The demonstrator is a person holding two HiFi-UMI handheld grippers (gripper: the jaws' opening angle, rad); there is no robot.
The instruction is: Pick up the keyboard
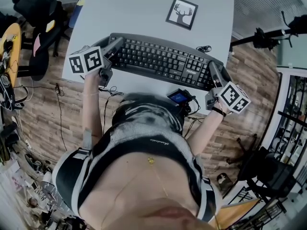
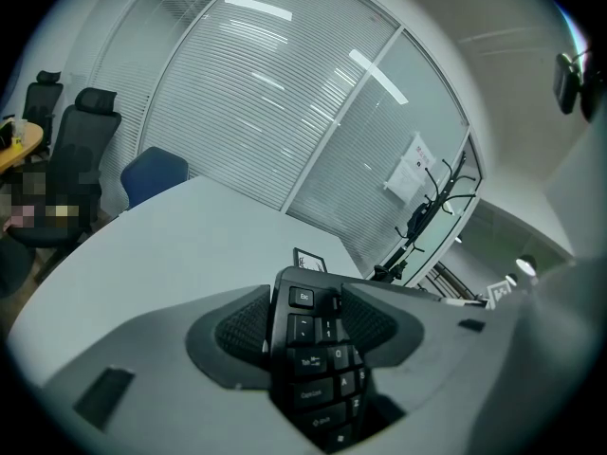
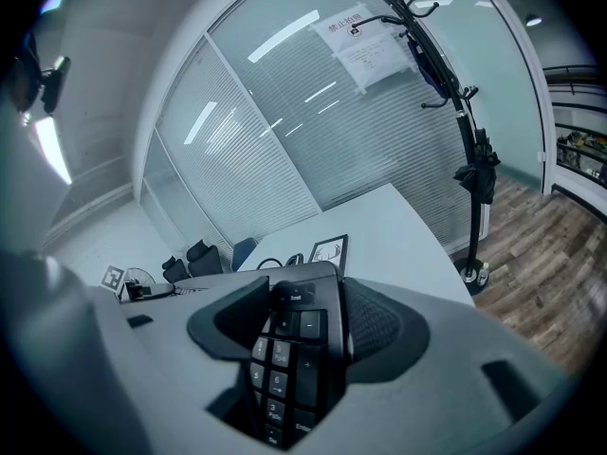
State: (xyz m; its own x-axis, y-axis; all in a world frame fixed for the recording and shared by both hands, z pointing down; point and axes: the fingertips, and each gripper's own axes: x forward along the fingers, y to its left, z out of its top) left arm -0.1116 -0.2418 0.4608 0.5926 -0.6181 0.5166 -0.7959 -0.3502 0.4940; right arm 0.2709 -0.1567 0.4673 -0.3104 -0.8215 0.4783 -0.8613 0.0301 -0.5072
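1. Office with blinds on glass walls and a wood floor. The grey counter (image 1: pixel 144 4) carries the keyboard (image 1: pixel 158 59) near its front edge, with a deer picture card (image 1: pixel 182 13) further back.
2. Left tool (image 1: pixel 111 48): jaws clamped on the keyboard's Esc end. The left gripper view shows the ribbed pads (image 2: pixel 239 330) touching the case, one on each side.
3. Keyboard body spans straight between both tools, roughly level, keys up. A cable (image 1: pixel 204 48) is bunched just behind its right part.
4. Right tool (image 1: pixel 214 74): jaws pinching the numpad end the same way, with its pads (image 3: pixel 377 325) in contact on both sides.
5. Status: approach and grasp look done at both ends. I can't confirm the lift. The right end seems to sit past the counter edge, which hints it's off the surface, but no clear gap shows underneath.
6. Left to do, my read: raise both ends together and keep them level, so the keyboard doesn't twist out of the pinch.
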